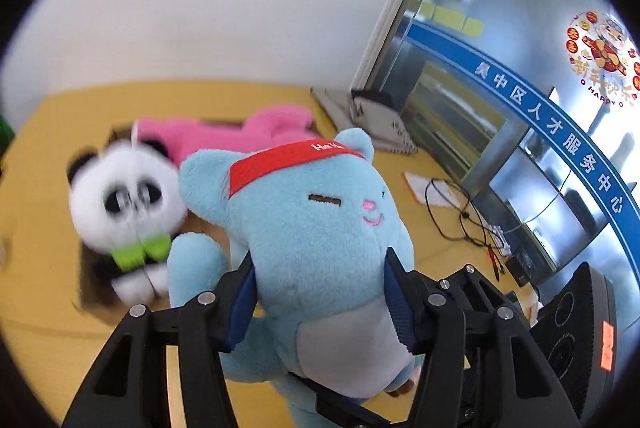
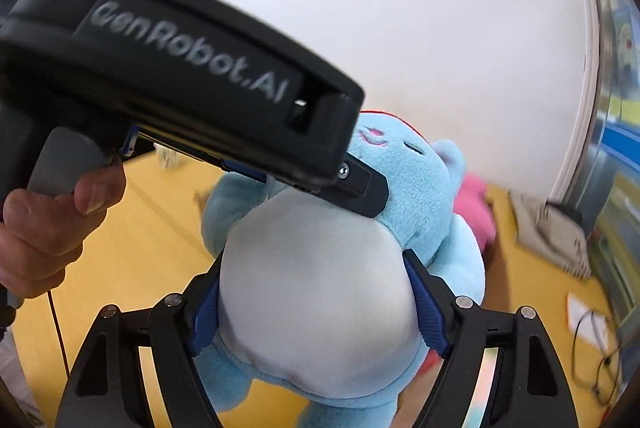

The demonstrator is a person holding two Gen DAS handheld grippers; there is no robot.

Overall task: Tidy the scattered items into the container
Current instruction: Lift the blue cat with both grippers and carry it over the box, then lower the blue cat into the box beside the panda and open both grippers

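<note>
Left wrist view: the yellow table (image 1: pixel 48 228) fills the ground beyond the fingers, with a white wall above it and a glass partition (image 1: pixel 520 100) with a blue band to the right of the fingers. A cardboard box (image 1: pixel 92 280), the container, sits ahead and to the left of the left fingertip; its walls are partly blurred. Inside or over it lie a pink plush (image 1: pixel 224 136) at the far side and a panda plush (image 1: pixel 124 204) with a green bow nearer the fingers; whether the panda rests on the box floor cannot be told.

The blue plush cat (image 1: pixel 312 228) with a red headband is the nearest item. It is held off the table, upright, between both fingers of the left gripper (image 1: pixel 320 292), whose blue pads press into its sides just below the head. A black cable (image 1: pixel 452 212) lies on the table beyond the right fingertip.

Right wrist view: the right gripper (image 2: pixel 316 304) is clamped on the same blue plush cat (image 2: pixel 320 308), its pads (image 2: pixel 428 312) pressed against the grey belly from both sides. The body of the left gripper crosses above the fingers, its tip (image 2: pixel 368 192) against the cat's neck, with a hand (image 2: pixel 44 228) on its handle to the left of the fingers. The pink plush (image 2: pixel 476 212) shows beyond the right fingertip
</note>
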